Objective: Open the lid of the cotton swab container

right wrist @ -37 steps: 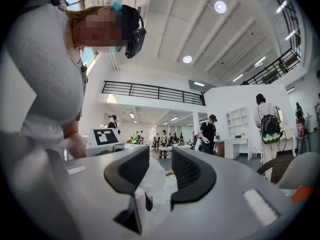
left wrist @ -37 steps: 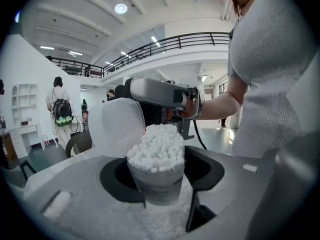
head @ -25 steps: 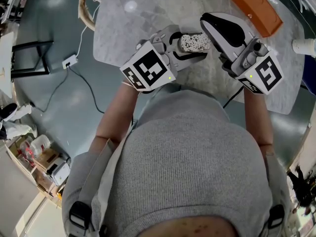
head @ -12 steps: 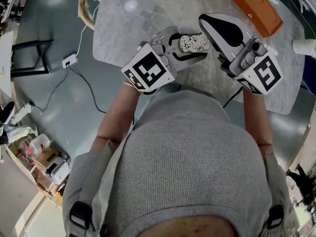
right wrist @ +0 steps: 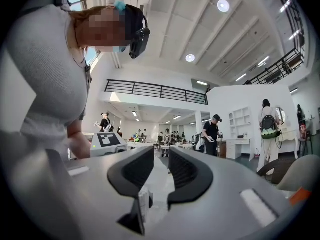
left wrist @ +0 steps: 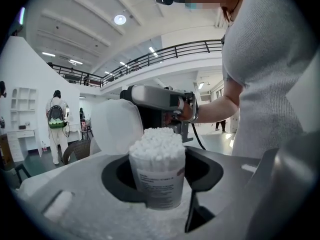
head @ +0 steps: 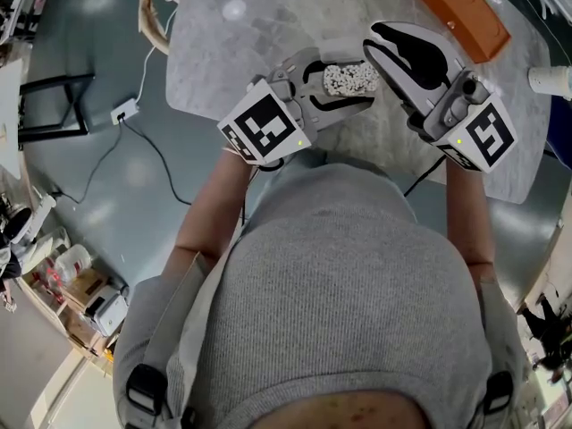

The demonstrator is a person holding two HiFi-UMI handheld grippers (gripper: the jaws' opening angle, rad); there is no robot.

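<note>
**Left gripper** [left wrist: 161,169]. Fingers [left wrist: 209,171] stand about half spread and clamp the cotton swab container [left wrist: 160,186] by its two sides. The black pads cup the tub at mid-height, and it stands upright between them.

**Cotton swab container.** A clear round tub with a printed paper label on its wall. It is packed full of cotton swabs [left wrist: 157,141], whose white tips bulge above the rim. The lid [left wrist: 116,126], of translucent white plastic, is already open. In the left gripper view it is swung back and stands up at the tub's left side, clear of the mouth. In the head view the tub is carried over the middle of the worktop [head: 223,52], close to its near edge. Whether its base rests on the surface cannot be told.

**Right gripper** [right wrist: 161,166]. It is held level, just beside the tub on the person's right, pointing toward the left gripper. Its fingers [right wrist: 186,176] have just been opening and now stand a narrow gap apart. A pale translucent piece, apparently the lid seen edge-on, lies in that gap. The ribbed pads are not seen to press on it.

**Surroundings.** The worktop is grey marbled stone. A flat orange object [head: 463,16] lies at its far right corner, well apart from both grippers.
</note>
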